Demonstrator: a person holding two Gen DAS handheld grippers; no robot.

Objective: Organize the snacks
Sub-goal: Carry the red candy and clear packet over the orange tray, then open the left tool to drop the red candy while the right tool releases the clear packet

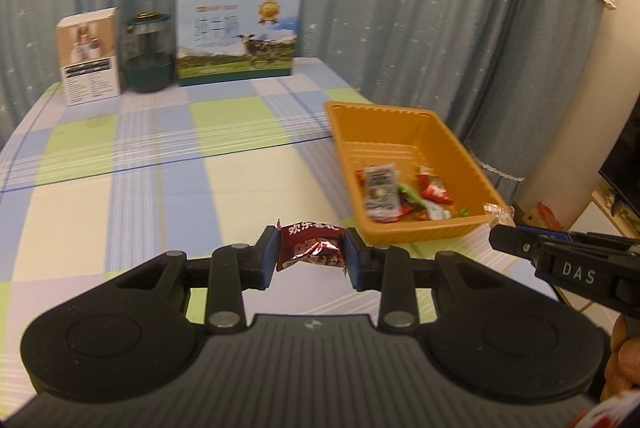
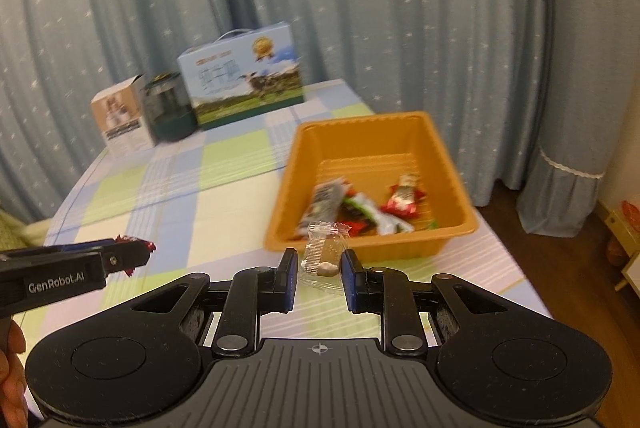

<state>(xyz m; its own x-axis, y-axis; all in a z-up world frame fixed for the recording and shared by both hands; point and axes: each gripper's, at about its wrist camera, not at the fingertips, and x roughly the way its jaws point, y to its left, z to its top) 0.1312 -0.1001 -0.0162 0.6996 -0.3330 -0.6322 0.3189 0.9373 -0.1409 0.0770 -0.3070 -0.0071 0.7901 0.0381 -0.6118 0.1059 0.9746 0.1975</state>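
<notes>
In the left wrist view my left gripper (image 1: pixel 310 254) is shut on a dark red foil snack packet (image 1: pixel 310 248), held above the checked tablecloth. An orange tray (image 1: pixel 384 106) sits to its right, with several wrapped snacks (image 1: pixel 384 192) lying at its near end. My right gripper (image 1: pixel 496 236) comes in from the right edge, a clear wrapper (image 1: pixel 498 212) sticking out at its tip. In the right wrist view that gripper (image 2: pixel 319 264) is shut on the clear packet (image 2: pixel 324 248) just before the tray (image 2: pixel 360 118). The left gripper (image 2: pixel 136 254) shows at the left with red foil (image 2: pixel 149 246) at its tip.
At the table's far edge stand a blue milk carton box (image 1: pixel 238 36), a dark green jar (image 1: pixel 148 54) and a small white-and-tan box (image 1: pixel 89 56). Blue curtains hang behind. The table's right edge (image 2: pixel 516 260) drops to a wooden floor beside a cloth-covered unit (image 1: pixel 560 48).
</notes>
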